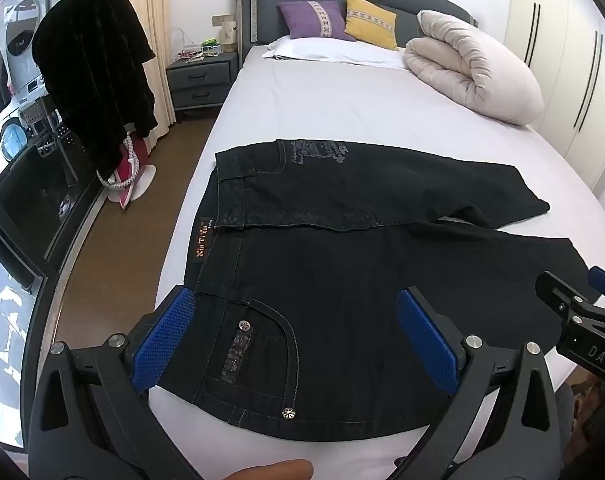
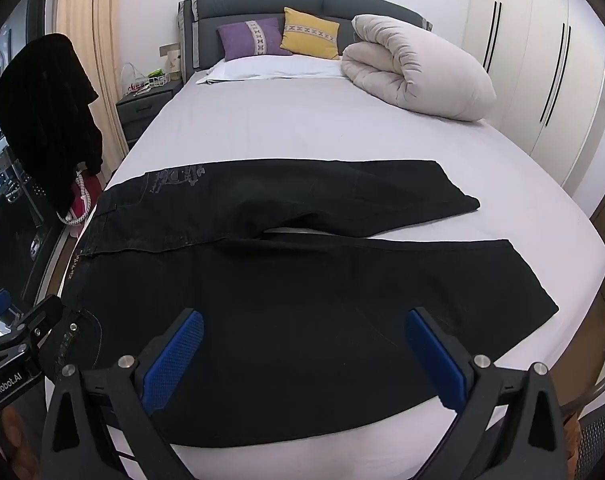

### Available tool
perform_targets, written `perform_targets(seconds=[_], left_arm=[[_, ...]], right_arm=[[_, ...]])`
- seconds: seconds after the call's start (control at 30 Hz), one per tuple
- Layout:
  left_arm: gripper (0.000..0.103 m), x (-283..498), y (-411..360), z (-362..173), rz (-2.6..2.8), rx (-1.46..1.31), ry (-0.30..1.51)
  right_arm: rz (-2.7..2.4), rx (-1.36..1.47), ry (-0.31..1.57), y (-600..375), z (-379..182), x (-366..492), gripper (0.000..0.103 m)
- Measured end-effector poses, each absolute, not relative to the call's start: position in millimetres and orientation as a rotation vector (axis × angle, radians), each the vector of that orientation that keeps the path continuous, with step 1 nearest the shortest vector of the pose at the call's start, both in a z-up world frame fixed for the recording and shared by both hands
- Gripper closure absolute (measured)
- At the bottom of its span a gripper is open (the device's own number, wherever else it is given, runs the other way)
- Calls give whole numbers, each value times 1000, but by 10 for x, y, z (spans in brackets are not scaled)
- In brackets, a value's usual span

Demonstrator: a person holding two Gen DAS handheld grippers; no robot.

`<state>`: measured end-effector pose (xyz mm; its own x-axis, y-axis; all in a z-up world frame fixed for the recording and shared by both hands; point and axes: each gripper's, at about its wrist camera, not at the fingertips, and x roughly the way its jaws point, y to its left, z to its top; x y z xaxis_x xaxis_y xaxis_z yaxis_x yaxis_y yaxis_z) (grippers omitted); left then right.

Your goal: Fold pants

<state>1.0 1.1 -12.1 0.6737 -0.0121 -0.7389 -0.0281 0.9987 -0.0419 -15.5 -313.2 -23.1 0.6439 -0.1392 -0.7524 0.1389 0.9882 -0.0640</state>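
Observation:
Black jeans (image 1: 342,248) lie spread flat across the foot of the bed, waistband to the left and both legs running right. In the right wrist view the jeans (image 2: 302,272) show a small gap between the legs at the crotch. My left gripper (image 1: 296,300) hovers open over the near front pocket and waistband, with nothing between its blue pads (image 1: 162,344). My right gripper (image 2: 304,320) hovers open above the near leg, also holding nothing. Each gripper shows in the other's view: the right gripper (image 1: 582,312) at the right edge, the left gripper (image 2: 30,332) at the left edge.
The bed's white sheet (image 1: 342,100) stretches behind the jeans. A rolled beige duvet (image 1: 474,68) and pillows (image 1: 342,20) lie by the headboard. A nightstand (image 1: 202,80), a hanging black garment (image 1: 94,72) and bare floor are on the left. Wardrobe doors (image 1: 562,60) are on the right.

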Motion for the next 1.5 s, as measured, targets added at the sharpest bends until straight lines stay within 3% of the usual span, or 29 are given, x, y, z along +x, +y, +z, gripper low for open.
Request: perform_targets(seconds=[1.5], left_arm=[[0, 28, -7, -160, 9, -54, 838]], right_arm=[[-156, -6, 862, -3105, -229, -146, 0]])
